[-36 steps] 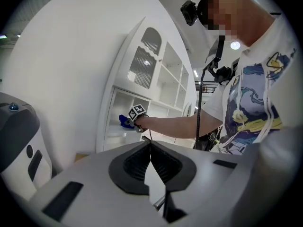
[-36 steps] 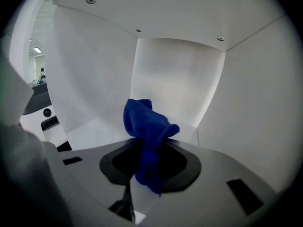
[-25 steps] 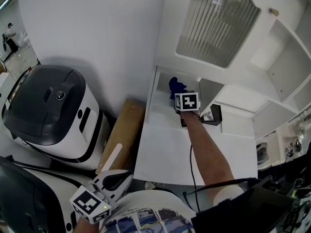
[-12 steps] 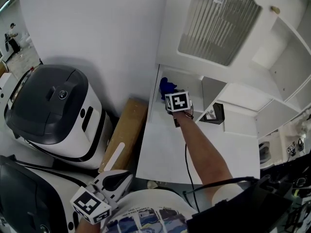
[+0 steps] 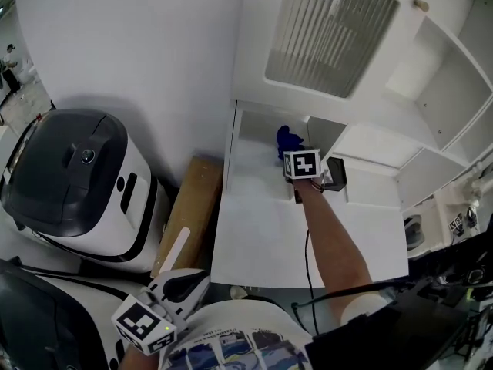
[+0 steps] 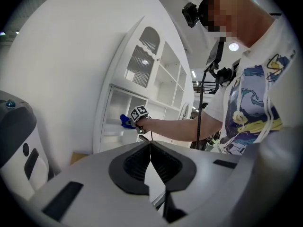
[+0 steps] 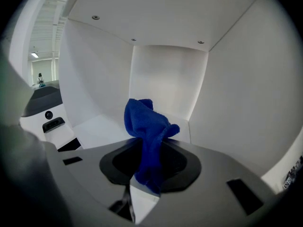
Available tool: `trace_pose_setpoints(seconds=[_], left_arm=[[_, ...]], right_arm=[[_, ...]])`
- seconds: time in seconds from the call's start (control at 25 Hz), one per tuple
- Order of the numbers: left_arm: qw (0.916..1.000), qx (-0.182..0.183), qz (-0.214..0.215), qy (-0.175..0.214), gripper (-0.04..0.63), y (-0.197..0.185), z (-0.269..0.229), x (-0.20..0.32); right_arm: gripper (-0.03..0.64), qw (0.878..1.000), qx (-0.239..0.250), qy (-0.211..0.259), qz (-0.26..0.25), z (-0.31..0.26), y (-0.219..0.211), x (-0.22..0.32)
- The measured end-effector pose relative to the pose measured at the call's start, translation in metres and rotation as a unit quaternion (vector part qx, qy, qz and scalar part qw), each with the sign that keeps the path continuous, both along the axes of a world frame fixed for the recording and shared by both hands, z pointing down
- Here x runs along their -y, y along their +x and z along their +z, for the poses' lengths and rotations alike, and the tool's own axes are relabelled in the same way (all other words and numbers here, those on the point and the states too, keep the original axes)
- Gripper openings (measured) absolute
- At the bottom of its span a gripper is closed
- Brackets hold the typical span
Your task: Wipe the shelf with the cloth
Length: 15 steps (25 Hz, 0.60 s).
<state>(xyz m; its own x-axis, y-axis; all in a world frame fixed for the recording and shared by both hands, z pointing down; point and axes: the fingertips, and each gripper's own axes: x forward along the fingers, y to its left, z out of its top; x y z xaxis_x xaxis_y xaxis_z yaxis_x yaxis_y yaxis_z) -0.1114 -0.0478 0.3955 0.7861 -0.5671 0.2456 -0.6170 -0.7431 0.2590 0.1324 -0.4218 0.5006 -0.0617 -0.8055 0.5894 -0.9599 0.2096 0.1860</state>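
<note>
A: Where is the cloth (image 7: 147, 122)?
B: Between the right tongs (image 7: 149, 157), inside the shelf (image 5: 250, 222) compartment, near its back wall.
A: What's beside them?
B: A small box (image 5: 337, 173) on the shelf, just to their right. Left of the shelf is a board (image 5: 189, 206), and further left a machine (image 5: 69, 176). The left tongs (image 5: 181, 286) are low by the person's chest, well apart from the shelf.

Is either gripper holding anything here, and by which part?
The right gripper pinches the blue cloth at its bunched middle, folds sticking out ahead. The left gripper is shut, empty.
</note>
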Motion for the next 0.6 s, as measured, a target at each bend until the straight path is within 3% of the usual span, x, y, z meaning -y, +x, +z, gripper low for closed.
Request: trace_pose_setpoints(seconds=[0.24,0.6], left_arm=[[1.0,-0.001,0.008,0.0,0.012,0.002,-0.001,-0.001],[0.9999,0.001,-0.009,-0.004,0.012,-0.006,0.001,-0.005]], right_arm=[[0.121,1.0,-0.004,0.021,-0.007,-0.007,-0.011,-0.008],[0.121,0.995,0.037,0.026,-0.091,-0.013,-0.103,-0.007]])
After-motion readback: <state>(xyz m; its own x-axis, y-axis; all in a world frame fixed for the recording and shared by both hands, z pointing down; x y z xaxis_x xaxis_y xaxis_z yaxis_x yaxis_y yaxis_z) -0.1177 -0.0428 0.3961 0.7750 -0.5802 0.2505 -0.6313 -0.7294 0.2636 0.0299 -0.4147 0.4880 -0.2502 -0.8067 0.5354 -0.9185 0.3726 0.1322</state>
